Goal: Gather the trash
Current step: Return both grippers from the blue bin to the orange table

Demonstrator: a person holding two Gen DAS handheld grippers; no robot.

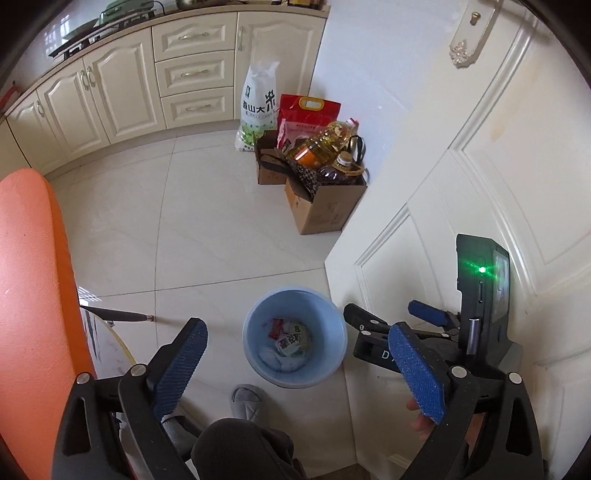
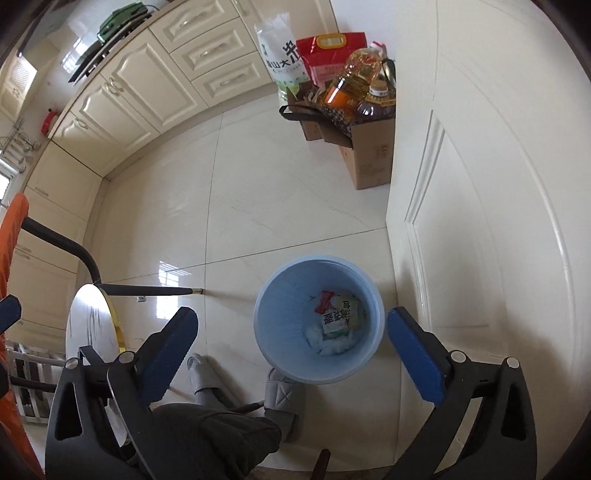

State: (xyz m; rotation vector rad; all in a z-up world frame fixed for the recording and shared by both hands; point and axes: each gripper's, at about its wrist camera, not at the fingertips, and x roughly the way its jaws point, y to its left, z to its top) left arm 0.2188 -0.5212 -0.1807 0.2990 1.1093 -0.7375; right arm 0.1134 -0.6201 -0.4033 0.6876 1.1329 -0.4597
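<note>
Blue plastic bin (image 2: 319, 319) sits on the tiled floor beside the white door (image 2: 498, 221), with trash (image 2: 338, 321) already in the bottom: crumpled wrappers, a printed packet, white tissue. Left gripper (image 1: 297, 363) and right gripper (image 2: 291, 345) both hang over the bin, fingers spread wide, nothing between them. Judging by that, the drop looks done; no loose litter shows on the floor, so what is left can't be told from here. Left wrist view alone shows the right gripper's body with its green light, close to the door, and the door handle (image 1: 467, 35). Right wrist view alone shows both grey slippers (image 2: 286, 400) and the round table edge (image 2: 114, 317).
</note>
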